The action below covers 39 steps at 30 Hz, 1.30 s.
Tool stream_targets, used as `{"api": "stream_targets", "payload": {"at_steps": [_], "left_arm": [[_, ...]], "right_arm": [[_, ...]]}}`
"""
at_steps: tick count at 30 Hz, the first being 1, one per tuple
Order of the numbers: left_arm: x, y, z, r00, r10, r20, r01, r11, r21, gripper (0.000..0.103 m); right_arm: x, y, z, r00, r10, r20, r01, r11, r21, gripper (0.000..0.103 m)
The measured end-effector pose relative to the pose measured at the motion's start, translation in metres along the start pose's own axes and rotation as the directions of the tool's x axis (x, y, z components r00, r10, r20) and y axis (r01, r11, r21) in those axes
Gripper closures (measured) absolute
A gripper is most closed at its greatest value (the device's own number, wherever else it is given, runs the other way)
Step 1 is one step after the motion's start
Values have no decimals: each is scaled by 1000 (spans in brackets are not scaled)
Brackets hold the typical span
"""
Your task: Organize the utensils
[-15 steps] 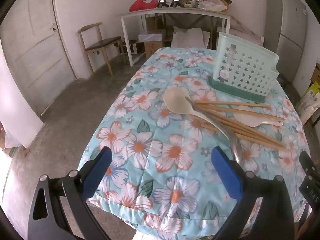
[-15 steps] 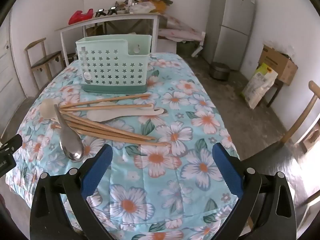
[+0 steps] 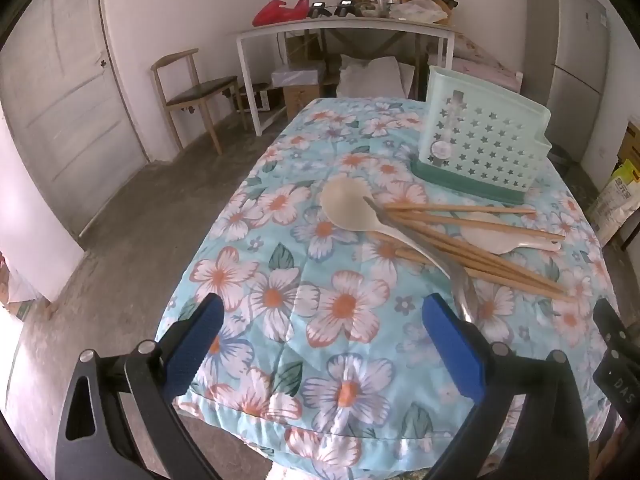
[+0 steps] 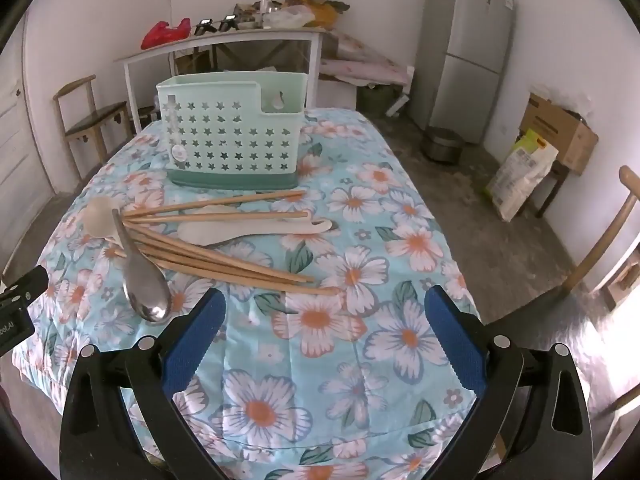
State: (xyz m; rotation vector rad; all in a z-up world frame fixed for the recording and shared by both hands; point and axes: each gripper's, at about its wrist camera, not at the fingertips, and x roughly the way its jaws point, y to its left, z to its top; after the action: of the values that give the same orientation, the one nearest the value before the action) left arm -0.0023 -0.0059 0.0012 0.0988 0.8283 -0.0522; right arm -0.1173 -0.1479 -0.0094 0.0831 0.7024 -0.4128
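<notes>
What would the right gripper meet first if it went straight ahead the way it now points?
Probably the wooden chopsticks fanned on the floral tablecloth: the open right gripper points just past their near tips. Depth is unclear; if it runs low, it meets the cloth first.

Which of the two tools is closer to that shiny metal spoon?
Left. The shiny metal spoon's bowl lies just beyond the left tool's right blue finger. The right tool sits farther right of the spoon, near the table's corner.
</notes>
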Motion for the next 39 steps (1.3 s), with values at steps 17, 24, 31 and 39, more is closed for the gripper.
{"api": "stream_targets", "payload": {"at_steps": [17, 24, 31, 39], "left_arm": [[-1, -1, 1, 1000, -3, -1, 3, 1000, 5, 6], [-2, -3, 1, 1000, 0, -1, 0, 1000, 6, 6], [-3, -5, 1, 1000, 4, 0, -4, 1000, 8, 6], [-3, -5, 0, 1000, 4, 1, -4, 1000, 10, 6]], "right_arm": [[-2, -1, 0, 1000, 6, 3, -6, 1000, 2, 8], [-4, -2, 0, 1000, 7, 2, -7, 1000, 3, 8], [-5, -4, 0, 1000, 11, 1, -11, 1000, 5, 8], [-5, -3, -1, 1000, 11, 1, -11, 1000, 5, 8]]}}
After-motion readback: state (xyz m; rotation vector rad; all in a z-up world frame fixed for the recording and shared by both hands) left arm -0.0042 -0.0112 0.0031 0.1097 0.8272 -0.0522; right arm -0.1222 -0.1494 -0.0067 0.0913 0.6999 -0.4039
